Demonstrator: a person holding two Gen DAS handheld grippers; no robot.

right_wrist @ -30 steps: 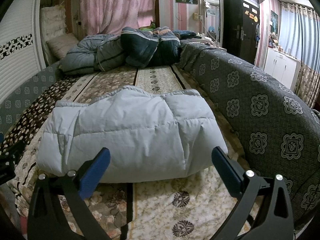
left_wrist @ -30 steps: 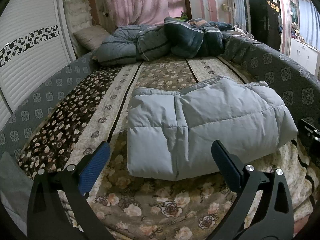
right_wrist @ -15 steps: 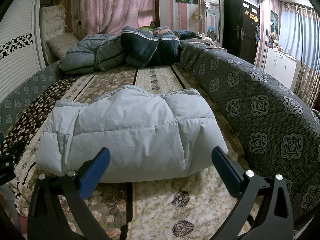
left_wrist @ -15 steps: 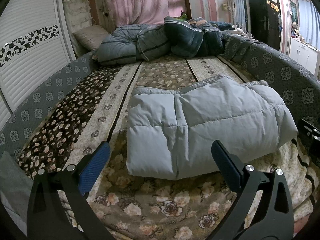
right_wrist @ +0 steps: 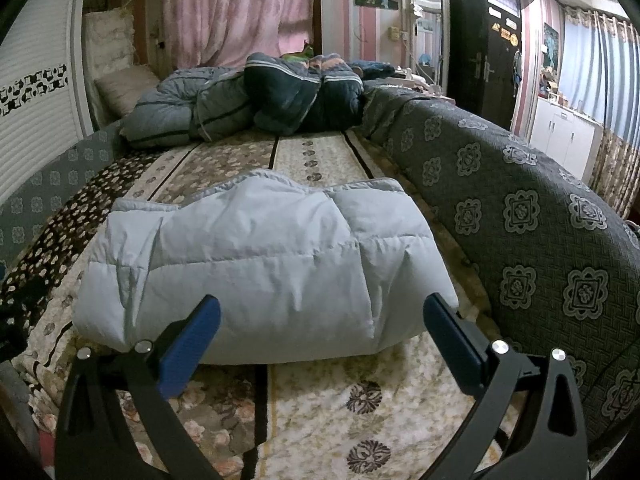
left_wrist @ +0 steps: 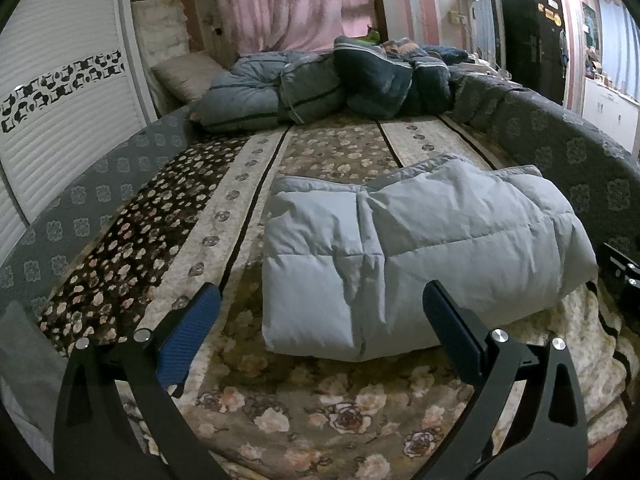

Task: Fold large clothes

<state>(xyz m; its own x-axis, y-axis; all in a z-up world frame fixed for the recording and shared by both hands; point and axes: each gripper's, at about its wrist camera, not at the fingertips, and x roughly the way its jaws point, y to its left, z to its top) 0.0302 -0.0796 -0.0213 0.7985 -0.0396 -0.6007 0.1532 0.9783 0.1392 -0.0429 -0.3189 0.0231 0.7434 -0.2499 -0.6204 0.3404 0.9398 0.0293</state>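
The bed (left_wrist: 328, 152) fills both views, covered by a floral blanket (right_wrist: 340, 396) in brown and cream strips. A grey patterned spread (right_wrist: 520, 208) rises along its right side, and the same cloth shows along the left edge in the left wrist view. At the far end lies a heap of dark and grey-blue quilts (left_wrist: 332, 80), with a pillow (left_wrist: 184, 74) to their left and pink curtains (right_wrist: 232, 12) behind. A white ribbed wardrobe door (left_wrist: 60, 112) stands on the left; a dark door (right_wrist: 484, 36) is at the far right.

The jacket (left_wrist: 400, 256), pale blue and puffy, lies folded into a thick block on the blanket, nearer the right side of the bed, its right end close to the grey spread. Open blanket stretches to its left and between it and the quilts.

The left gripper (left_wrist: 320, 320) hovers low over the near edge of the bed, level, its jaws spread wide and empty; the jacket's near-left corner sits ahead between its fingers (left_wrist: 188, 336). The right gripper (right_wrist: 320, 324) is held the same way, wide and holding nothing, just short of the jacket's near edge, with a bare strip of blanket under it. A black part of the right gripper shows at the right border of the left wrist view.
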